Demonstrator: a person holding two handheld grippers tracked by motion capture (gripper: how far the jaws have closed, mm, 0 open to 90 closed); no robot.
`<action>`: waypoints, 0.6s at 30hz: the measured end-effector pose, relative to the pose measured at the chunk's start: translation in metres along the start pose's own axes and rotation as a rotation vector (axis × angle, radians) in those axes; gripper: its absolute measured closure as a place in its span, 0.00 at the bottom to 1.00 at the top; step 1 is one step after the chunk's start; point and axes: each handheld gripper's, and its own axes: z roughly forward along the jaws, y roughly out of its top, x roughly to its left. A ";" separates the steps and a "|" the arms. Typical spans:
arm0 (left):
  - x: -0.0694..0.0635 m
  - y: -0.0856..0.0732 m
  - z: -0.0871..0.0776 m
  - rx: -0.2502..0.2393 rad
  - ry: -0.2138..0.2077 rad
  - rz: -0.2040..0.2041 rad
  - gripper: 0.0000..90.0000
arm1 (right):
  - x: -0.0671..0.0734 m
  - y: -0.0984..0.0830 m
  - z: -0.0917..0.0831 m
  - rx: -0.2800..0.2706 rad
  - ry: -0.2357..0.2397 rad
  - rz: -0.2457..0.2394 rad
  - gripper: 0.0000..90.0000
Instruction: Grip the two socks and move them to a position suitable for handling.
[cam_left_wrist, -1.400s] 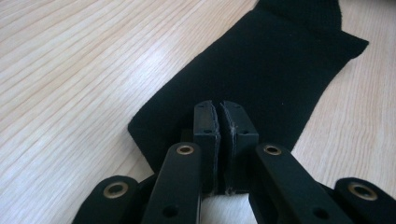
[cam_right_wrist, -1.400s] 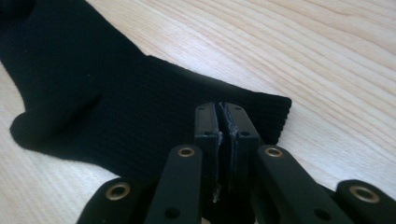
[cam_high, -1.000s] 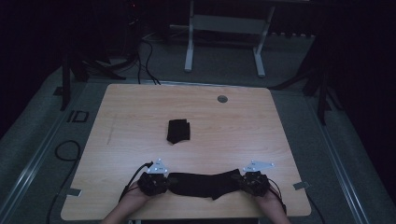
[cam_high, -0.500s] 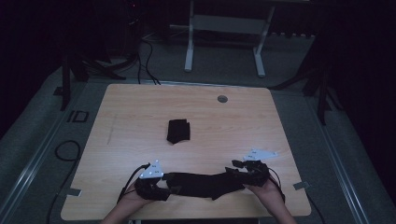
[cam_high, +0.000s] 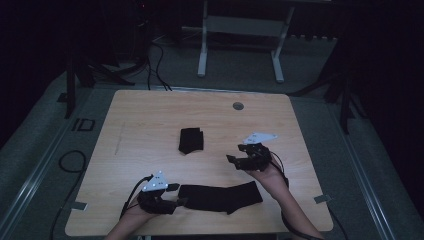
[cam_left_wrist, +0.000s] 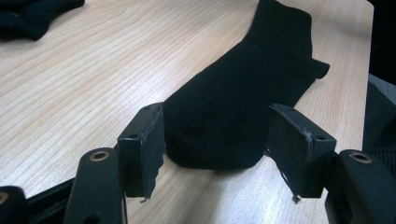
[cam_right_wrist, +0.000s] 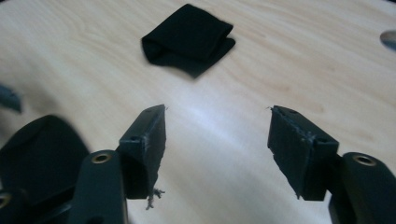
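Sock (cam_high: 220, 197) is lying flat on the counter (cam_high: 150, 115), its toe end sitting between the left tongs (cam_left_wrist: 212, 140) without the pads pressing it. Both tongs have just been opening: left tongs are standing about halfway open around the toe, right tongs (cam_high: 231, 161) are gaping wide with nothing between them. Right tongs are lifting off the sock's cuff end and heading toward the folded sock (cam_right_wrist: 187, 39) lying ahead of them, well apart. Sock is looking released and laid out straight, so folding is probably coming next.
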 end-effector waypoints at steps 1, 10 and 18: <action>0.000 0.000 0.000 0.001 0.000 -0.001 0.42 | -0.001 0.005 0.005 0.005 -0.002 -0.012 0.39; 0.003 -0.002 0.001 0.009 0.004 -0.013 0.42 | -0.003 0.045 0.056 0.035 0.029 -0.018 0.38; 0.005 -0.003 -0.002 -0.008 0.006 -0.024 0.42 | 0.004 0.076 0.111 0.075 0.036 0.007 0.39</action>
